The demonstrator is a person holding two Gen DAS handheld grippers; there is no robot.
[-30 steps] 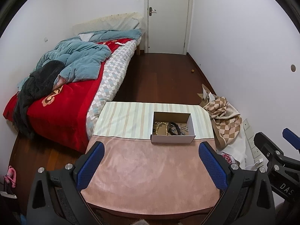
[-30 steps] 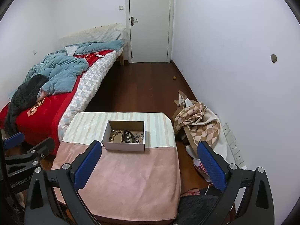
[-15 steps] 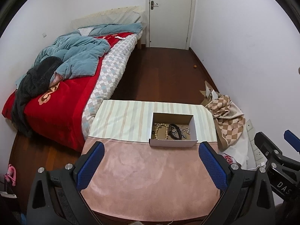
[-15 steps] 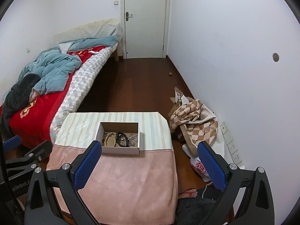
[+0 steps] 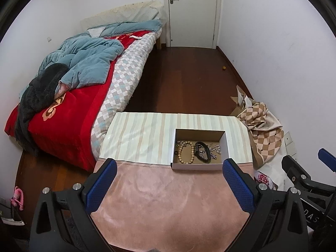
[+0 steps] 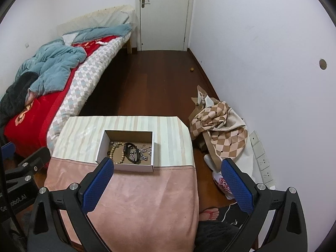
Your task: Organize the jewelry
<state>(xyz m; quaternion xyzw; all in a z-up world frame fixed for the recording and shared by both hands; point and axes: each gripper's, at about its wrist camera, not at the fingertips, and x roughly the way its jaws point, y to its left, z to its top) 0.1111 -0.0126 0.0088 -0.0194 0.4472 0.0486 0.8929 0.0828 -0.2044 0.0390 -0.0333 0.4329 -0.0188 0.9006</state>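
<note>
Both grippers hung above the near, pink-cloth end of the small table (image 5: 168,205), nothing in either. Left gripper (image 5: 170,176) had its blue-padded jaws spread wide; right gripper (image 6: 168,174) the same, wide apart & empty.

Task's stuff all sat inside the shallow white cardboard box (image 5: 199,166), which rested on the table where the pink cloth meets the striped cream cloth (image 5: 138,134). In the box: a tan wooden bead bracelet (image 5: 185,153) on the left, a black band-like bracelet (image 5: 202,152) in the middle, and a tangle of silvery chain (image 5: 215,150) to the right, partly overlapping the black one. Couldn't tell how many chain pieces there were.

Step, as I judged it: the very start, approach phase, nothing picked yet. Next move prob. called for bringing one gripper down into the box and pinching a single piece. The bead bracelet looked the easiest, lying apart from the others. The chain tangle risked dragging the black band along w/ it, so a clean lift there would need care.
</note>
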